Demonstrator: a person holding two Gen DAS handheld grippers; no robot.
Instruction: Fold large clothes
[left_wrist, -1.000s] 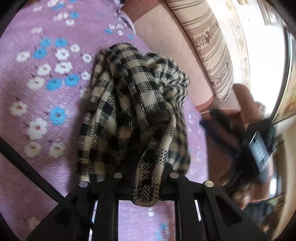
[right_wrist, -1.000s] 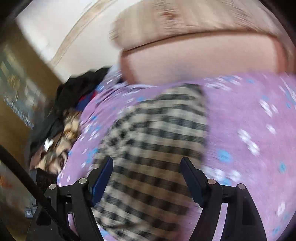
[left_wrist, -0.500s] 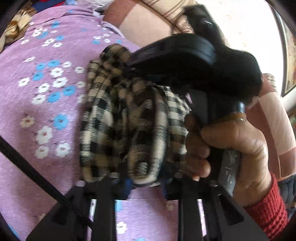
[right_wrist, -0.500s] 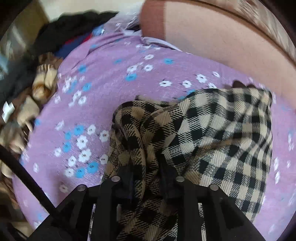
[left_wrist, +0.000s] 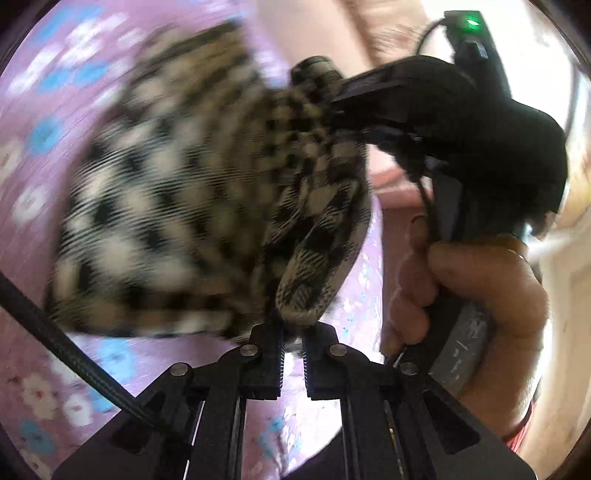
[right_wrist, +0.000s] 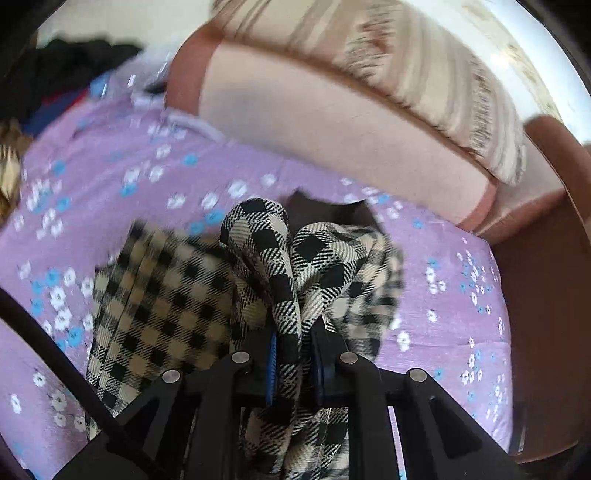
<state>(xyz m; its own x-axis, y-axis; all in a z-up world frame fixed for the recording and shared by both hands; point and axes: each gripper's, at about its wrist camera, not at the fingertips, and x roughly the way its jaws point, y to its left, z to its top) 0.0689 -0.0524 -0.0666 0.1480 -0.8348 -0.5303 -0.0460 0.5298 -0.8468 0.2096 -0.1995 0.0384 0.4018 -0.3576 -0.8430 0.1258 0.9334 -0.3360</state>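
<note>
Checked cloth: a black-and-cream garment (right_wrist: 280, 273) bunched above a purple flowered bedsheet (right_wrist: 443, 306), pinched at two places.
Left gripper: the left gripper (left_wrist: 292, 338) has its jaws drawn nearly together on a rolled hem of the garment (left_wrist: 317, 266).
Right gripper: the right gripper (right_wrist: 292, 354) is closing, a thick fold of the same cloth already pressed between its blue-lined pads.
Left view only: a person's hand (left_wrist: 476, 295) wrapped round the other tool's black handle (a green lamp (left_wrist: 472, 23) glows on top); the rest of the cloth is smeared by blur.
Right view only: a pink bolster (right_wrist: 332, 125), a striped cushion (right_wrist: 424, 74) and dark clothes (right_wrist: 66, 74) piled at far left.
</note>
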